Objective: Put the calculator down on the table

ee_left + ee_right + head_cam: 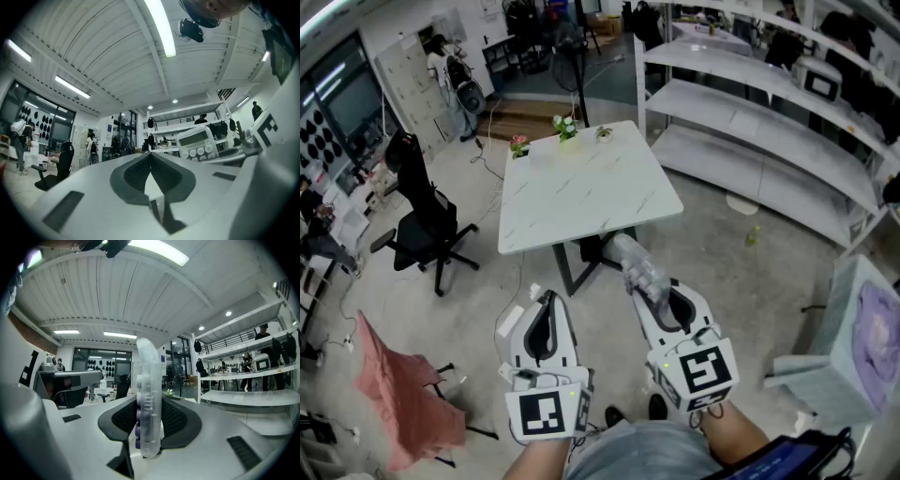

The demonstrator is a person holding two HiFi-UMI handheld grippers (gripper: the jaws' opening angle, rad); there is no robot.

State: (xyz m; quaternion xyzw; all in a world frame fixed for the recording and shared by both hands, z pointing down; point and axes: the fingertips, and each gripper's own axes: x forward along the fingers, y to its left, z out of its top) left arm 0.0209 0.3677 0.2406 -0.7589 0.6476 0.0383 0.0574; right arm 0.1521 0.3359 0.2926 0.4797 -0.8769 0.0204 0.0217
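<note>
My right gripper (644, 281) is shut on a clear plastic calculator (637, 262), held in the air in front of the near edge of the white marble table (581, 187). In the right gripper view the calculator (149, 394) stands edge-on and upright between the dark pads (176, 418), its purple keys facing left. The left gripper view shows the calculator's face and keys (199, 143) off to the right. My left gripper (547, 298) hangs beside the right one, shut with nothing in it; its pads (136, 173) meet at the tip.
Small flower pots (567, 127) stand along the table's far edge. A black office chair (422, 225) is to the left and a red cloth (394, 394) lower left. White shelving (750, 112) runs along the right, with a grey bin (853, 347) near it.
</note>
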